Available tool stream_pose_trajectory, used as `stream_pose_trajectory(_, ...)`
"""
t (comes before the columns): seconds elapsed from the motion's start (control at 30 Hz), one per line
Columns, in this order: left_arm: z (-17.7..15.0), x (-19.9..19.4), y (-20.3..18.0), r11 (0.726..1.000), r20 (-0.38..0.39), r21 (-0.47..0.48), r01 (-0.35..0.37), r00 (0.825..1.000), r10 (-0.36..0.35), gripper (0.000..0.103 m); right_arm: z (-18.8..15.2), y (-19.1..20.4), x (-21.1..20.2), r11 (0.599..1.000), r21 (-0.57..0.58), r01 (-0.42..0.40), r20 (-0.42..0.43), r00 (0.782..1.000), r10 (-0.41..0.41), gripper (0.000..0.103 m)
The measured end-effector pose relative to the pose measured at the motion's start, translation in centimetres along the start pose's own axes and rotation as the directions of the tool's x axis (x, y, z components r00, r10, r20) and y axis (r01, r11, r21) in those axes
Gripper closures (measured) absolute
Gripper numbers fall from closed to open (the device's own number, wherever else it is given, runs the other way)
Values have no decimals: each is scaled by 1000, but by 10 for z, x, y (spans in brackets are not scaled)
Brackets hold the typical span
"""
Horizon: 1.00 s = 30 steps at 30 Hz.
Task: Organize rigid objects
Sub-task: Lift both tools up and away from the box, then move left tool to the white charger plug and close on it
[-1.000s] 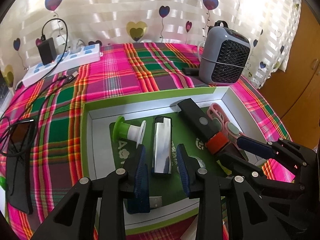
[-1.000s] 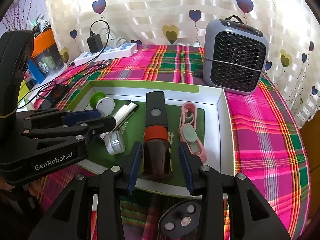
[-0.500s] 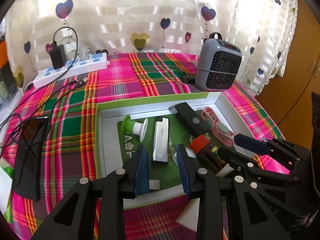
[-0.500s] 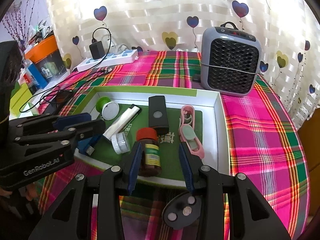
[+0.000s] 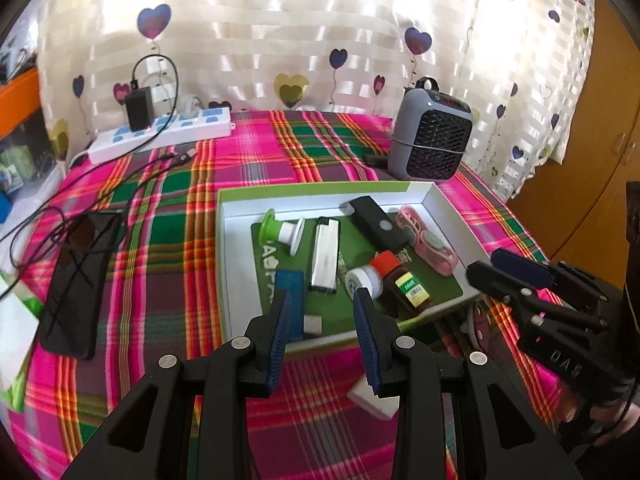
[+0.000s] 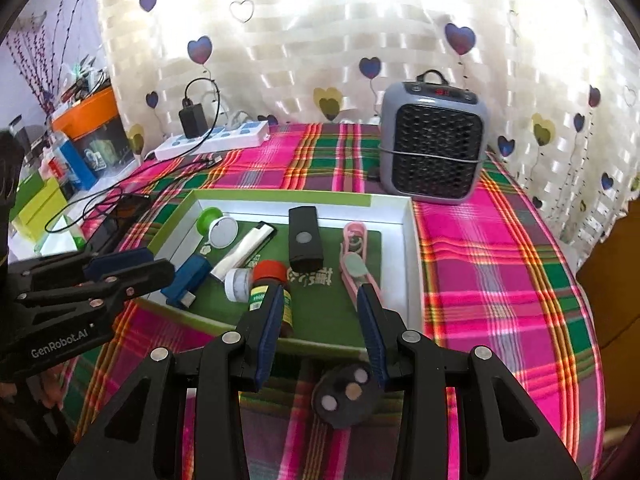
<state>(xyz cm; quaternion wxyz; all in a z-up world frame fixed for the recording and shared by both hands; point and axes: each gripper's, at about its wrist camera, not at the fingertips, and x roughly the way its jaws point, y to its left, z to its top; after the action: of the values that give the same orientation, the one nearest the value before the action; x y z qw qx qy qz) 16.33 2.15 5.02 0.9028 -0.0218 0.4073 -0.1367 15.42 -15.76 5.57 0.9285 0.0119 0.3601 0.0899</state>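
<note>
Both grippers hover above the near edge of the white tray (image 5: 448, 204) on the plaid cloth (image 5: 168, 280). Left gripper (image 5: 320, 316): jaws spread, nothing betw. them. Right gripper (image 6: 318, 312): jaws spread, empty too. In the tray: brown bottle w/ red cap (image 6: 272, 284) at the near edge, blue USB stick (image 6: 188, 278) near the near-left corner, silver lighter (image 5: 325, 256) mid-tray, black box (image 6: 305, 238) and pink clip (image 6: 354, 264) toward the right wall, green-white spool (image 5: 280, 232) at the far left.

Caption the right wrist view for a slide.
Open right gripper above a white tray holding a brown bottle, lighter and pink clip.
</note>
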Motion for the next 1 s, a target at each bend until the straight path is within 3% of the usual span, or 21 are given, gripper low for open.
stream_pose_trajectory(0.6,-15,-29,12,999,51,-45,6,999,-3,71,-25,-34,-28,992,116,49,10,999,-50,64)
stream_pose_trajectory(0.9,-25,-34,12,996,48,-63,60,997,-57,71,-37,-29,-25,994,109,13,-14,1000,-12,63)
stream_pose_trajectory(1.0,-30,-31,11,996,33,-60,64,998,-62,68,-38,-24,-23,996,93,-13,-15,1000,14,50)
